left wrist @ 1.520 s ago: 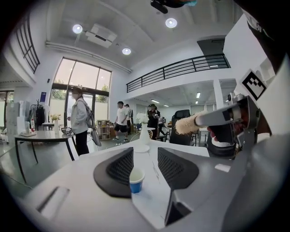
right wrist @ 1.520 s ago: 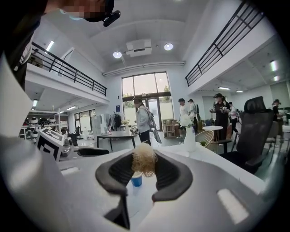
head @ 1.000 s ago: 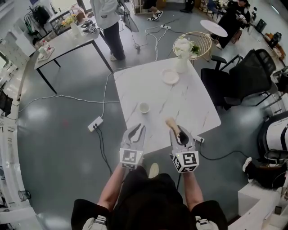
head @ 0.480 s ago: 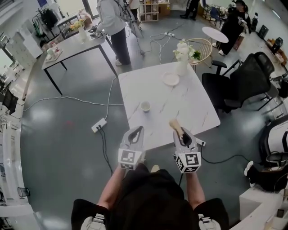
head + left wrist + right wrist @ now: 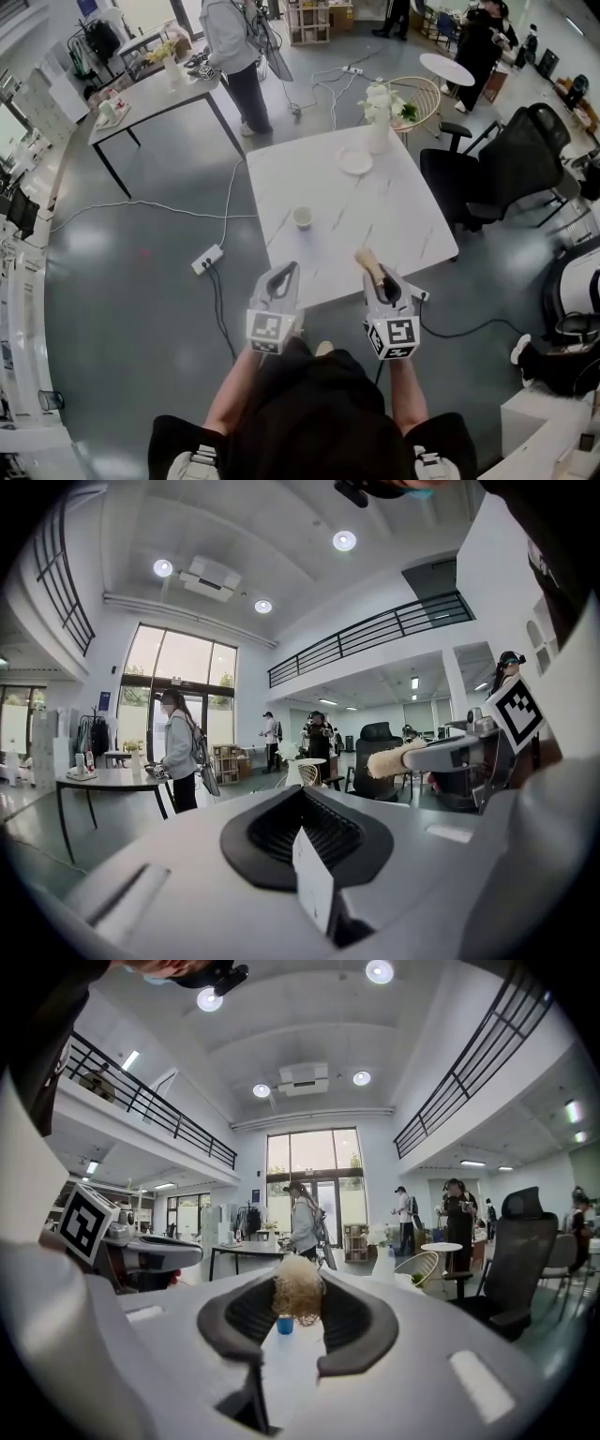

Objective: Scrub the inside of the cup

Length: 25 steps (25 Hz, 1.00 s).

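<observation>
A small white cup [image 5: 302,218] stands upright on the white marble table [image 5: 394,225], left of its middle. My left gripper [image 5: 283,271] hovers over the table's near edge, well short of the cup, shut with nothing between its jaws [image 5: 305,794]. My right gripper [image 5: 380,279] is level with it to the right, shut on the handle of a brush [image 5: 365,261]. The brush's pale bristle head [image 5: 297,1287] sticks out past the jaws. It also shows from the side in the left gripper view, where the brush [image 5: 396,759] points left.
A white plate [image 5: 355,162] and a white vase of flowers [image 5: 378,120] stand at the table's far side. A black office chair [image 5: 506,164] is to the right. A power strip [image 5: 208,259] and cables lie on the floor to the left. A person [image 5: 234,47] stands at another table.
The left gripper's jaws, slightly apart a second ago, have come together. Both grippers stay near the table's front edge; the brush remains held.
</observation>
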### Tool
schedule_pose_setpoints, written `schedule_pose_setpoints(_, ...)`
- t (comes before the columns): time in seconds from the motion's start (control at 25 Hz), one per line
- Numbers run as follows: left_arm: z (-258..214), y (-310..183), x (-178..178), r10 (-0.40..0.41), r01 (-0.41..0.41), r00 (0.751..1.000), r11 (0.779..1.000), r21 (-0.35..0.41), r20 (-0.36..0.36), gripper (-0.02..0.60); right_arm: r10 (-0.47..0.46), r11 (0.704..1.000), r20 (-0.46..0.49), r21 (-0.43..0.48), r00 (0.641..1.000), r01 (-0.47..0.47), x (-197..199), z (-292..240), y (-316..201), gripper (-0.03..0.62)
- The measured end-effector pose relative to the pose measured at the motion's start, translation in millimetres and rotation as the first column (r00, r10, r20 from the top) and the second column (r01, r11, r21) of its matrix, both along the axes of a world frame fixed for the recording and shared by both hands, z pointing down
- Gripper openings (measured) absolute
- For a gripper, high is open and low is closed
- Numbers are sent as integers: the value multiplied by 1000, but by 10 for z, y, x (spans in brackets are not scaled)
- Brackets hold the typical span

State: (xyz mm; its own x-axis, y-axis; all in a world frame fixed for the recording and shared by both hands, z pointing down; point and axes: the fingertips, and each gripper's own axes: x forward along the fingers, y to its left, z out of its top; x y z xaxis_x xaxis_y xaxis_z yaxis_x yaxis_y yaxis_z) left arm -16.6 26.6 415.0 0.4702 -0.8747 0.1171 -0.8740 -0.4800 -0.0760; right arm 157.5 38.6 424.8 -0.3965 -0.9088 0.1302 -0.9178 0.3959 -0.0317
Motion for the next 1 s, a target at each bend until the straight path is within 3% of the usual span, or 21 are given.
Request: schedule_pose_setpoints(1.0, 44, -11, 33, 9, -9, 1000, 1000, 13, 19, 8, -3, 1000, 8, 6, 1000, 3, 12, -2, 13, 114)
